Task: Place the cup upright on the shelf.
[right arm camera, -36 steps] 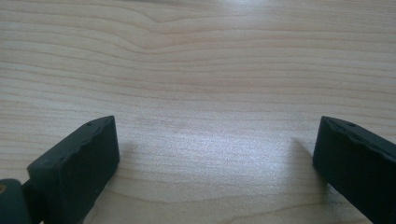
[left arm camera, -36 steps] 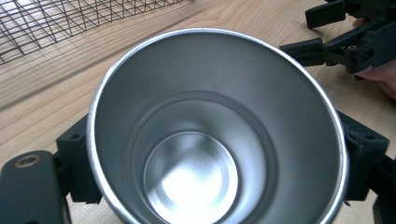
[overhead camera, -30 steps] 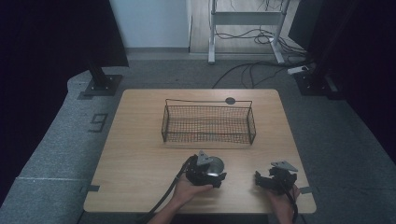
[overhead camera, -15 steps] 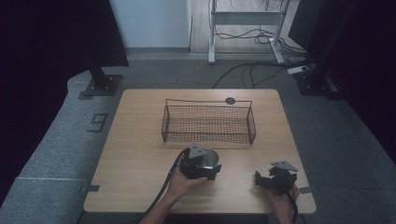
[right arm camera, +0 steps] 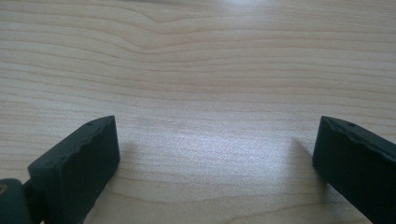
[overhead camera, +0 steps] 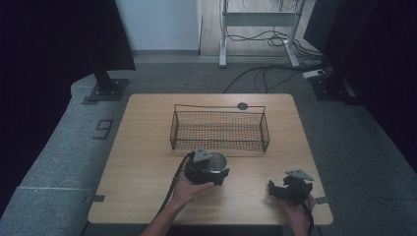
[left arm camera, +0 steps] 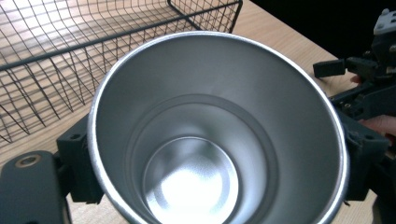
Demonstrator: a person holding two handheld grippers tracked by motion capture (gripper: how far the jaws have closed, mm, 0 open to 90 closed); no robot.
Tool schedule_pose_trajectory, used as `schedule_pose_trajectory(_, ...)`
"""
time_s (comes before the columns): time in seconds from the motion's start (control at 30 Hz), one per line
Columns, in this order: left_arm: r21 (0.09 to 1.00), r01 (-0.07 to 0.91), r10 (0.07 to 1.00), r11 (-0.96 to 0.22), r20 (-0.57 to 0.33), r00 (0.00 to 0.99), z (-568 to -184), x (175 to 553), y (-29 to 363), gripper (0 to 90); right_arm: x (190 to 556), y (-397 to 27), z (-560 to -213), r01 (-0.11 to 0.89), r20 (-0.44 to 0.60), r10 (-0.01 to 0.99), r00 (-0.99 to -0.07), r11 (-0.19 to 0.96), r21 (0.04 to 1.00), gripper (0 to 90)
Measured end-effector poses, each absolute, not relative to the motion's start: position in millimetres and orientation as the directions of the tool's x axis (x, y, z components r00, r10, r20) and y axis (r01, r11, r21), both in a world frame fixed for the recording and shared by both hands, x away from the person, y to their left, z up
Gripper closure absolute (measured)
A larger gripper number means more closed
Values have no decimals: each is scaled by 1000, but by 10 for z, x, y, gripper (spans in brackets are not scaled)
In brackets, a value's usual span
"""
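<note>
A shiny steel cup (overhead camera: 217, 164) is lifted a little off the wooden table (overhead camera: 142, 147), just in front of the wire basket (overhead camera: 219, 129). My left gripper (overhead camera: 215, 170) is shut on it. In the left gripper view the cup's (left arm camera: 210, 140) empty inside faces the camera, and a black pad (left arm camera: 79, 170) presses on each side of its wall. My right gripper (overhead camera: 276, 190) rests low at the table's near right, jaws wide apart. In the right gripper view (right arm camera: 215, 158) there is just bare wood between them.
The black wire basket (left arm camera: 70, 60) stands empty at mid-table, with a small dark disc (overhead camera: 242, 105) behind it. The other hand's gripper (left arm camera: 359, 79) shows at the right of the left gripper view. Cables and a desk frame lie on the floor beyond the table.
My left gripper has risen with the cup and moved away from the person, towards the basket. The right gripper has stayed put.
</note>
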State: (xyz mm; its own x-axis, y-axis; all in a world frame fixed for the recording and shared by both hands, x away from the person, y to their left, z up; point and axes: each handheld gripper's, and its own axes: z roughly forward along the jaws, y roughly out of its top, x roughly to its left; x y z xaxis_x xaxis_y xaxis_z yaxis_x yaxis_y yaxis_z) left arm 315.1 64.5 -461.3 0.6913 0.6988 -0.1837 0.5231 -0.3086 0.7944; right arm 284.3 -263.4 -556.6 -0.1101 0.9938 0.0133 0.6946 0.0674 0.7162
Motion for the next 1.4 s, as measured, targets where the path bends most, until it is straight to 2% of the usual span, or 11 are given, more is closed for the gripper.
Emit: schedule_pose_trajectory(1.4,812,523,736,-260,-183,651,-4323,3488,898,134,2843,-2632,-5566,695,15,994,-108,65,716,6)
